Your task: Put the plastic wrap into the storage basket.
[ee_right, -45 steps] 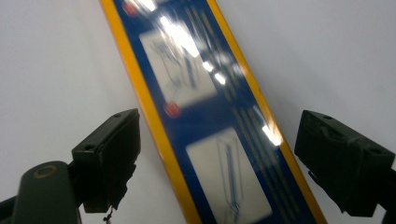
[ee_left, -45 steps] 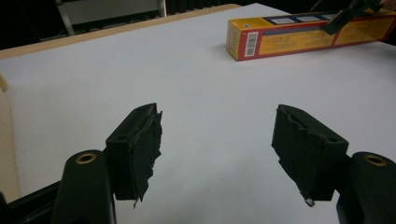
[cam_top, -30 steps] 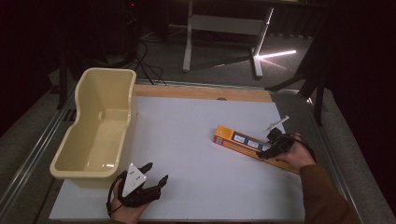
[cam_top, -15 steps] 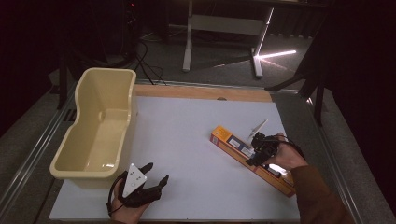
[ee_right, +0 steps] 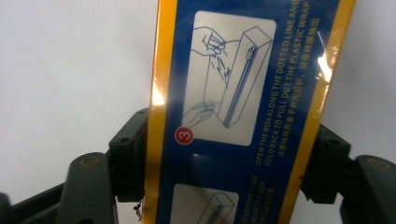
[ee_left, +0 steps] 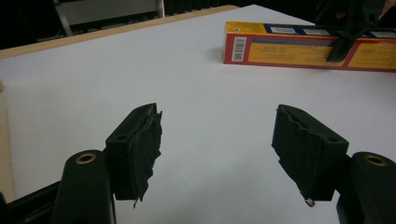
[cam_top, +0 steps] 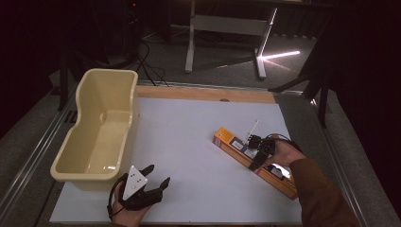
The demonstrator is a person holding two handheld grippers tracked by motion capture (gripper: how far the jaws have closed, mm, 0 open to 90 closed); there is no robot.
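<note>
White tabletop (cam_top: 189,142) from the high view, with a cream plastic tub (cam_top: 97,127) sitting at its left edge. The left gripper (cam_top: 153,182) rests near the front edge, just right of the tub's near corner, its fingers spread apart over bare surface. Well to the right, the right gripper (cam_top: 255,151) is set across a long orange and blue box (cam_top: 227,140) lying flat and slantwise, one finger on each long side of it.

From the left gripper view, the two black fingers (ee_left: 137,149) stand wide apart with nothing between them, and the box (ee_left: 280,46) lies well beyond their tips, the other gripper planted on it.

From the right gripper view, the box (ee_right: 243,93) runs straight up between the fingers (ee_right: 130,154), its printed opening instructions facing the camera, and both fingers press against its yellow edges, clamped on it.
</note>
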